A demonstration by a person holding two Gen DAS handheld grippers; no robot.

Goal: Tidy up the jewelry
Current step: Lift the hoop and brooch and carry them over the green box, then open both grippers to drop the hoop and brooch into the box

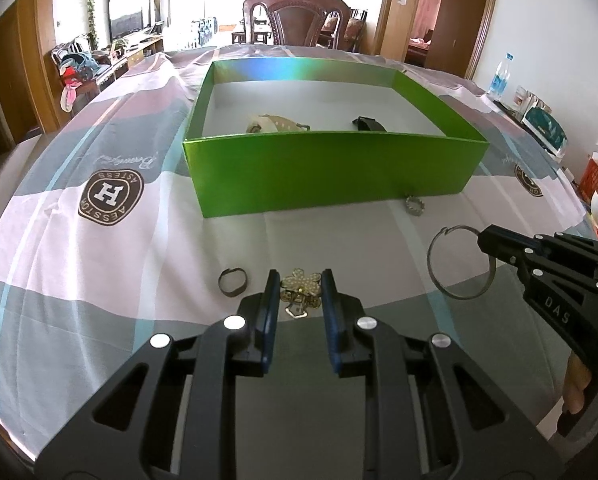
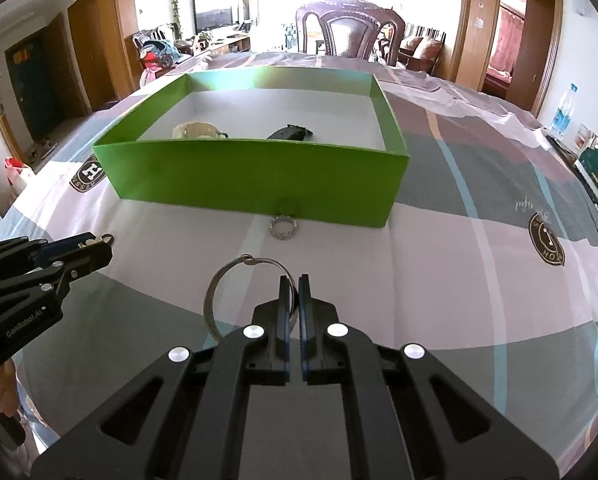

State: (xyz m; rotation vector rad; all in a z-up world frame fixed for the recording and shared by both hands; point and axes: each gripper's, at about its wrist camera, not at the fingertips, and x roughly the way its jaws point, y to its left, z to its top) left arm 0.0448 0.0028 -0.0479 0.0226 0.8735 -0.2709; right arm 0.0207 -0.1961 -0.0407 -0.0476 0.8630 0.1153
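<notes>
Left tongs [image 1: 301, 282] spread, straddling a gold flower brooch [image 1: 301, 285] on the worktop [image 1: 339, 236]. Right tongs [image 2: 293, 289] pinching the large wire hoop [image 2: 219, 292]. Ahead of both: small crown ring [image 2: 283, 228], then the green box [image 2: 259, 176].

My left gripper [image 1: 301, 284] sits low over the cloth, its two blue-padded fingers [image 1: 272, 288] held apart with a clear gap between them, pointing straight ahead. My right gripper [image 2: 293, 292] reaches forward beside it, fingers [image 2: 305, 300] drawn almost together and pinched on a thin metal hoop [image 2: 219, 284]. In each wrist view the other gripper enters from the side, my hand wrapped around its handle
</notes>
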